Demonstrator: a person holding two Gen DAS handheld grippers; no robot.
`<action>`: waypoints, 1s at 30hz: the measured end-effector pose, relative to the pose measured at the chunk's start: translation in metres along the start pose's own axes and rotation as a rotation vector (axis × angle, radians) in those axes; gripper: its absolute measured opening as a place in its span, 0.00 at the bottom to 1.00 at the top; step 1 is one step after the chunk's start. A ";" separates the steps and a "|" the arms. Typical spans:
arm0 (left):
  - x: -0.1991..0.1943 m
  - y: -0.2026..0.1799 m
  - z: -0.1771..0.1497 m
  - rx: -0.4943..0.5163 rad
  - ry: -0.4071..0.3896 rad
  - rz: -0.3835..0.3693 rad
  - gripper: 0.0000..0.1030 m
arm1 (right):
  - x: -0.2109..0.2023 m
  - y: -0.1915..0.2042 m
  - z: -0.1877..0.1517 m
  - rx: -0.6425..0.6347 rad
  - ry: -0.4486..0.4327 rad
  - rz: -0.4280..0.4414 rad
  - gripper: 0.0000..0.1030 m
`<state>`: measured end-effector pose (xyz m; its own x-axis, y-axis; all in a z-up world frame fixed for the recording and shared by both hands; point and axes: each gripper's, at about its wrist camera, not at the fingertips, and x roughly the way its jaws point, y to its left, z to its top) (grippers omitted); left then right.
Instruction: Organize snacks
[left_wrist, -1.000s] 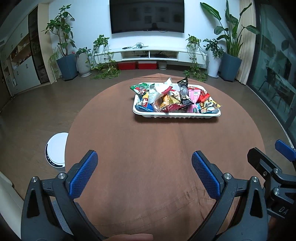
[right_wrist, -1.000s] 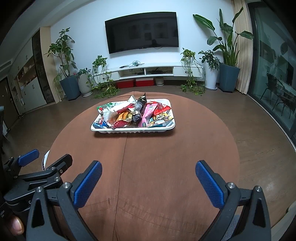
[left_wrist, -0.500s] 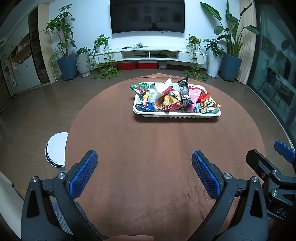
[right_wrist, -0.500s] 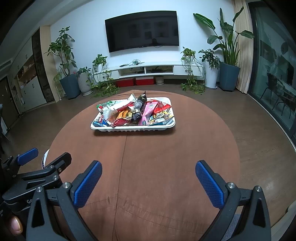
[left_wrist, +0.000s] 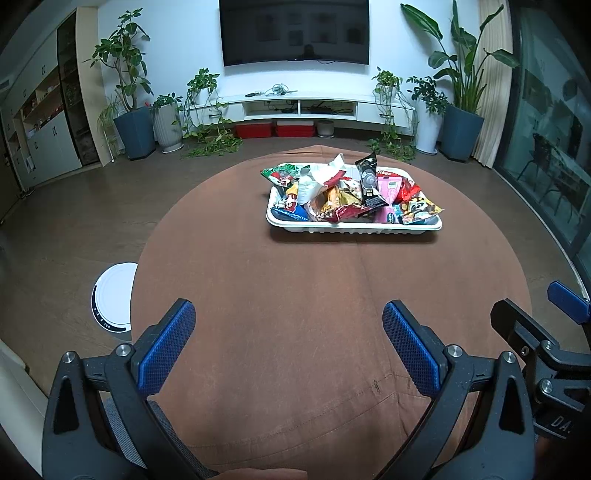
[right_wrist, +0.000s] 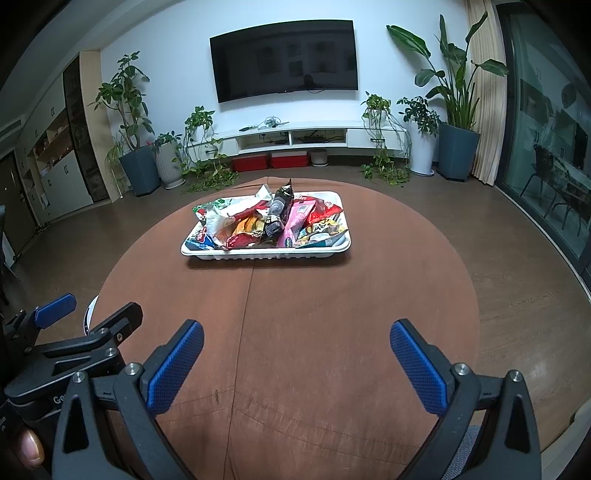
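White tray (left_wrist: 354, 228) on round brown table (left_wrist: 295, 295), heaped with snack packets (left_wrist: 347, 192). Left gripper (left_wrist: 289, 325) and right gripper (right_wrist: 296, 341): jaws spread, empty.

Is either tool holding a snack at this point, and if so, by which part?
Nothing is held. The left tool and right tool are open above the tablecloth.

Both wrist views low over table (left_wrist: 295, 332), facing shared tray (right_wrist: 266, 253)

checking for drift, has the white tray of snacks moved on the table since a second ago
No. The white tray sits at the same spot against the tablecloth seam, and the snacks lie as before.
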<state>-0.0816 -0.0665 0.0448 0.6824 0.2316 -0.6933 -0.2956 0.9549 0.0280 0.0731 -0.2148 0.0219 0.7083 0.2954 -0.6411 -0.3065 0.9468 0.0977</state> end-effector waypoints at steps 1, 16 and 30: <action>0.000 0.000 0.000 0.000 0.000 -0.001 1.00 | 0.000 0.000 0.000 0.000 0.001 0.000 1.00; 0.001 0.000 -0.001 -0.001 0.001 -0.001 1.00 | -0.002 0.000 0.001 0.000 0.001 0.000 1.00; 0.002 0.003 -0.003 -0.002 -0.008 0.004 1.00 | -0.001 -0.001 -0.005 0.002 0.010 0.001 1.00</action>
<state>-0.0833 -0.0636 0.0408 0.6865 0.2372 -0.6873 -0.2999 0.9535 0.0295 0.0689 -0.2166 0.0185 0.7019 0.2948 -0.6484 -0.3055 0.9469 0.0999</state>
